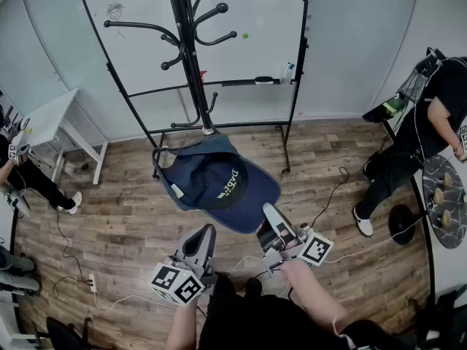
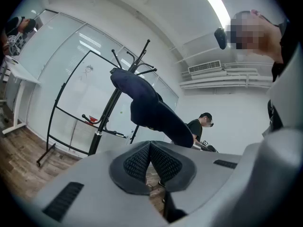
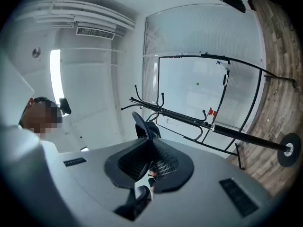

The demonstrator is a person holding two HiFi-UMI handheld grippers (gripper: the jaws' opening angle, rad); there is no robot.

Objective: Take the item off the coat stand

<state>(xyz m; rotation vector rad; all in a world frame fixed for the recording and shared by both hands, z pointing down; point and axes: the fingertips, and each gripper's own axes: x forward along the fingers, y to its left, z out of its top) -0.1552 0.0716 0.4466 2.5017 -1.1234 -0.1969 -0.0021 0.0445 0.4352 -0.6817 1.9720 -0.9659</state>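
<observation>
A navy cap (image 1: 211, 182) with pale lettering inside hangs in the air in front of the black coat stand (image 1: 191, 64). My right gripper (image 1: 271, 214) is shut on the edge of its brim. In the right gripper view the cap's (image 3: 142, 123) dark edge runs down between the closed pads of that gripper (image 3: 150, 143), with the stand's pole (image 3: 246, 136) beyond. The stand's upper hooks (image 1: 219, 9) look bare. My left gripper (image 1: 206, 233) is shut with nothing in it, just below and left of the cap. The left gripper (image 2: 150, 145) view shows the cap (image 2: 151, 108) ahead of the stand (image 2: 106, 119).
A whiteboard on a black frame (image 1: 295, 86) stands behind the coat stand. A white table (image 1: 51, 119) and a seated person (image 1: 29, 173) are at the left. Another person (image 1: 416, 137) sits at the right by a round table (image 1: 445, 203). Cables (image 1: 69, 254) lie on the wooden floor.
</observation>
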